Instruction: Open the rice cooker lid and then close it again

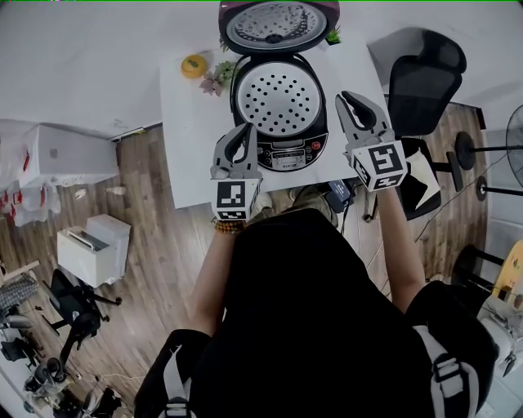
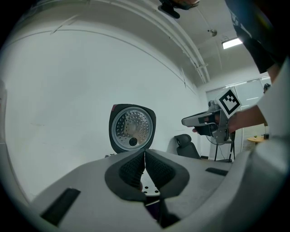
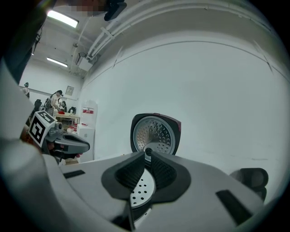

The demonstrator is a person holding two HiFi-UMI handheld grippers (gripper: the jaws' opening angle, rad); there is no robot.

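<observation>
Head view: left claw (image 1: 245,132) and right claw (image 1: 349,100) each closed, empty, flanking open rice cooker (image 1: 282,152) at table (image 1: 192,139) edge

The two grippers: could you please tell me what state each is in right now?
Left gripper: closed, holding nothing.
Right gripper: closed, holding nothing.

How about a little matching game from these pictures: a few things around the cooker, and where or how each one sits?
Things:
1. rice cooker lid
2. perforated tray
3. yellow round object
4. black chair

Places:
A. on the floor, right of the table
B. raised upright behind the cooker
C. lying inside the cooker
D. on the table, left of the cooker

Pairs: 1-B, 2-C, 3-D, 4-A
</observation>
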